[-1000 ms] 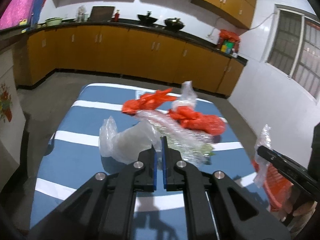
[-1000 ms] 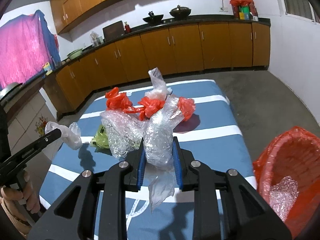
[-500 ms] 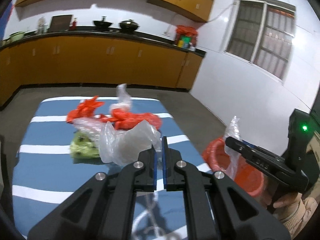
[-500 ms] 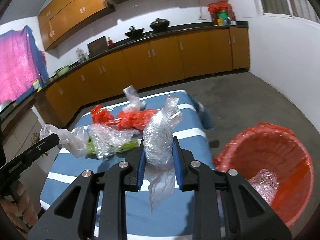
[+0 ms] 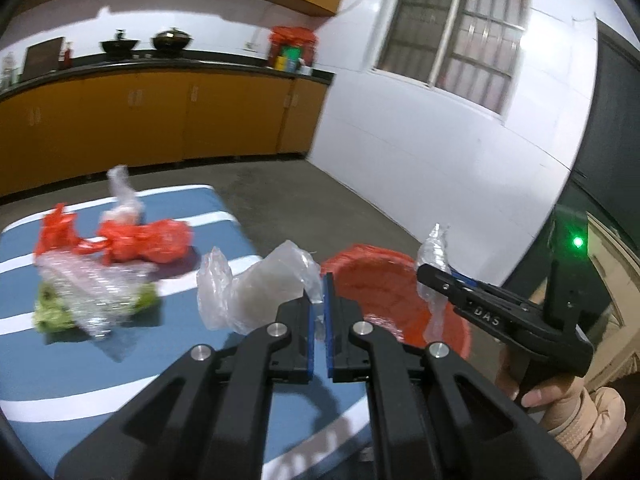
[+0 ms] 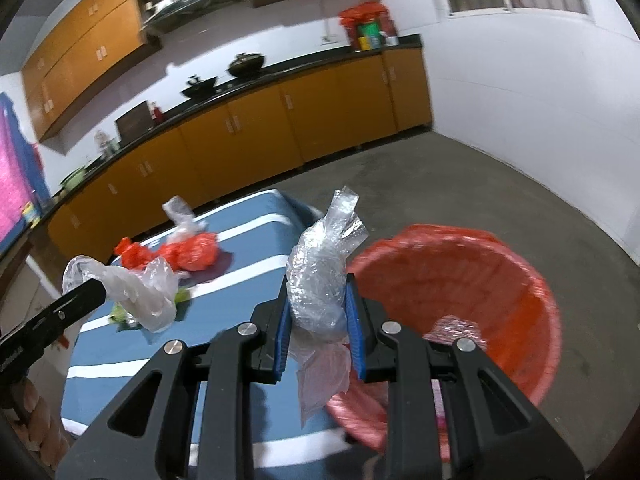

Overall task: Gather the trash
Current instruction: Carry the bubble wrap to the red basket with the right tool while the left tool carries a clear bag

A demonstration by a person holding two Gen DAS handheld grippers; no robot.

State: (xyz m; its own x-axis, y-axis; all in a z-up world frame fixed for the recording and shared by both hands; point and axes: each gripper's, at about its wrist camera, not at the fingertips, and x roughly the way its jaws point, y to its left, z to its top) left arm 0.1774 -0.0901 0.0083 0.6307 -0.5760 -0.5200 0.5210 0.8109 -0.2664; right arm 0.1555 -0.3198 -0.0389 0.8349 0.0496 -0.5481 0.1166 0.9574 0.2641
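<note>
At ten o'clock, orange cabinets [image 5: 168, 116] run under a dark counter [image 5: 160, 65] bearing two black woks [image 5: 120, 45]. A barred window [image 5: 456, 32] sits at one o'clock in the white wall [image 5: 420, 148]. Grey floor [image 6: 460, 184] fills the middle.

Both cams ride right behind their own fingers, looking forward and tilted down. The left wrist view has the red bin [image 5: 384, 280] just past its fingertips, striped table [image 5: 120, 360] off to the fingers' left. The right wrist view has the same bin [image 6: 480, 280] ahead-right of its fingers, table [image 6: 248, 264] ahead-left. Shared: bin, table, orange cabinets [image 5: 160, 112].
</note>
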